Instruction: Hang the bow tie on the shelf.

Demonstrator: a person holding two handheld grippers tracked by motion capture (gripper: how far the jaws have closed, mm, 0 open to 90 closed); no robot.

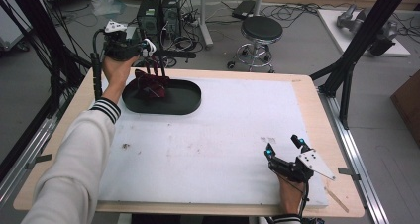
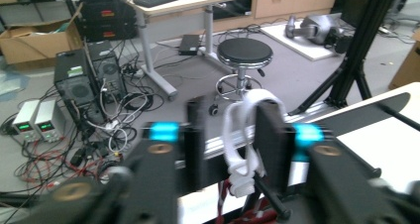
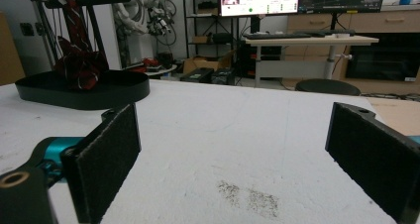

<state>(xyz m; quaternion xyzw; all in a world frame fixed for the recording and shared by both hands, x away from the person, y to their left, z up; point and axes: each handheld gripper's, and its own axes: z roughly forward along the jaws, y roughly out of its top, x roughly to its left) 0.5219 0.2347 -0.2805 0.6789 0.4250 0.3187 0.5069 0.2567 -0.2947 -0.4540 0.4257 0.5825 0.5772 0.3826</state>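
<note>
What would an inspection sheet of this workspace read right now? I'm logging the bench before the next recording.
Surface: white mat on a wooden table, with dark smudges near the right gripper.
Job's things: black oval tray at the far left; a dark red cloth item hangs from a white loop, its bulk in the tray.
Clutter: nothing seen on the mat besides smudges.
Grippers: left gripper raised over the tray, shut on the white loop; right gripper low over the mat, open and empty.
Cables: tangled on the floor beside the computer towers.
Surroundings: stool, desks, monitors.
</note>
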